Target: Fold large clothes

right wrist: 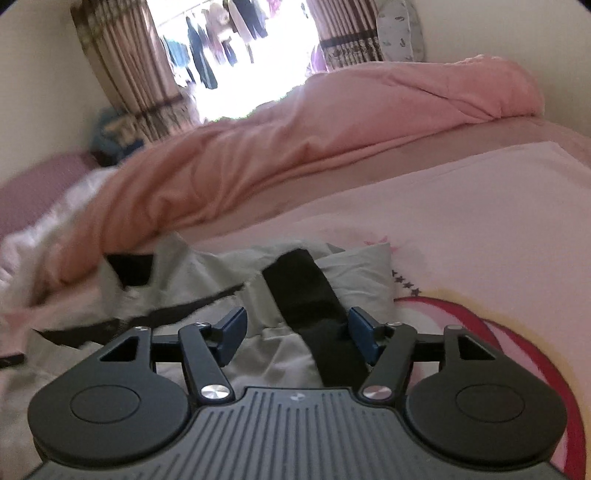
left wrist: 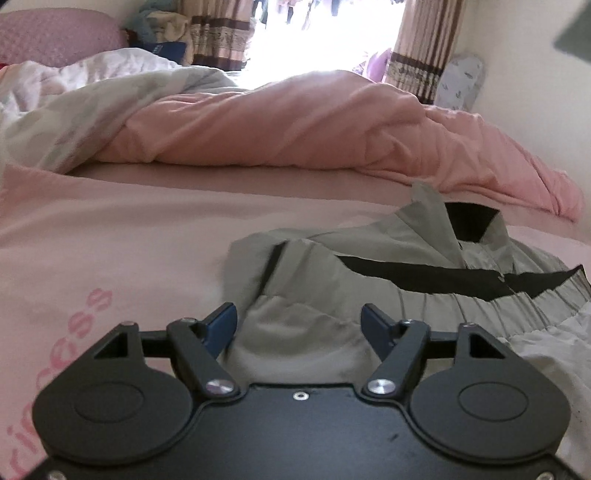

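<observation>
A grey jacket [left wrist: 388,258] with black stripes lies rumpled on the pink bed sheet [left wrist: 110,229]. My left gripper [left wrist: 299,325] is open just above the jacket's left end, grey cloth lying between and below its blue fingers [left wrist: 221,325] without being pinched. In the right wrist view the same jacket [right wrist: 207,280] shows a black band [right wrist: 306,295] running toward me. My right gripper [right wrist: 297,328] is open over that band and the grey cloth, its pads apart from the fabric.
A bunched pink quilt [left wrist: 314,125] runs along the far side of the bed, with a white patterned blanket [left wrist: 74,96] and a mauve pillow [left wrist: 51,33] at the left. Curtains [right wrist: 125,62] frame a bright window behind. The sheet [right wrist: 498,229] carries pink printed graphics.
</observation>
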{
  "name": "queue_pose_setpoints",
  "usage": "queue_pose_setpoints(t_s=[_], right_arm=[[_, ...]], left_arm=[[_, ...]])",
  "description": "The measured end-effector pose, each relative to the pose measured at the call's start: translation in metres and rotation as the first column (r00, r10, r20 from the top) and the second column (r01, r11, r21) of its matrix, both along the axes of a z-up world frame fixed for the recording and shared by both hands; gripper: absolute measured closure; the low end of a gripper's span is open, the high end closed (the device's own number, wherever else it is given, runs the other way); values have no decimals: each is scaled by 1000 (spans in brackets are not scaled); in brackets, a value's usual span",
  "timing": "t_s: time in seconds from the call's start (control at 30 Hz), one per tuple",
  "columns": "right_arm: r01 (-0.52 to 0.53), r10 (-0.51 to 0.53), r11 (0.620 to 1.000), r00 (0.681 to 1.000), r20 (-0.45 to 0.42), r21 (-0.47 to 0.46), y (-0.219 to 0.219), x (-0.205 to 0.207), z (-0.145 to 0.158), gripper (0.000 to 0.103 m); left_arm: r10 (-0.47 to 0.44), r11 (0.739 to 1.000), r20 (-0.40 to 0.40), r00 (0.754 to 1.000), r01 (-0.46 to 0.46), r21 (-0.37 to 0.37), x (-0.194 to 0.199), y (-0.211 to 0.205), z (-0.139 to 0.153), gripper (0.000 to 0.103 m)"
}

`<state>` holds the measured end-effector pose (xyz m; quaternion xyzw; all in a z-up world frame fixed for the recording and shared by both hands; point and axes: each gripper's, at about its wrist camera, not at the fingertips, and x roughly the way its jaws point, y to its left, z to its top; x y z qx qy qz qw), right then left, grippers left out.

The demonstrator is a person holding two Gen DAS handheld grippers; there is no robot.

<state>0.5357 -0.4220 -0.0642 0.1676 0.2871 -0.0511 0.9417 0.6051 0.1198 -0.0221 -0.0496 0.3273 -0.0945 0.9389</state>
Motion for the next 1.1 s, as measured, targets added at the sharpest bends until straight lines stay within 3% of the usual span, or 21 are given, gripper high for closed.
queue_pose_setpoints(t_s=[0.07,0.1,0.13,0.17,0.2,0.27,0.37,0.47,0.6,0.73,0.83,0.93,1.1], right_arm=[[-7,7,998,1000,-2,-58,10,0,-1,62],[16,-16,994,1000,-6,-106,16,-1,0,69],[21,-21,993,1000,5,-118,18,-4,1,89],[53,-50,988,998,25,-142,19,-8,4,102],[77,-71,987,996,48,-139,18,-12,8,102],[106,-96,991,989,116,-81,11,-21,17,102],[119,-112,991,987,116,-59,4,-14,20,102],[128,-122,989,989,78,-79,3,-1,7,102],[144,-143,987,990,22,-70,-3,9,-16,102],[141,-139,988,990,28,-58,-3,7,-19,100],[166,-160,980,985,68,-109,5,-11,-5,79],[131,-110,982,983,150,-138,25,-42,21,79],[-53,85,984,978,188,-171,84,-101,40,79]], left_arm=[[7,998,12,1000,-8,62,-1,-10,-2,78],[-4,996,18,1000,2,88,-2,-14,-2,84],[-18,995,35,999,15,101,-7,-14,-1,96],[-33,994,60,998,27,111,-12,-16,2,98],[-27,993,93,995,16,118,-17,-16,8,99],[-19,998,155,988,9,64,-26,-11,21,100],[-11,999,214,977,2,41,-27,-9,34,100],[6,998,166,986,-16,60,-5,-14,23,99],[34,995,65,997,-40,92,21,-19,-12,94],[48,995,52,997,-53,89,25,-19,-27,81],[112,989,38,993,-116,94,20,-15,-14,51],[110,993,68,992,-113,36,-10,-9,12,52],[-38,999,86,996,40,-21,-88,-34,33,47]])
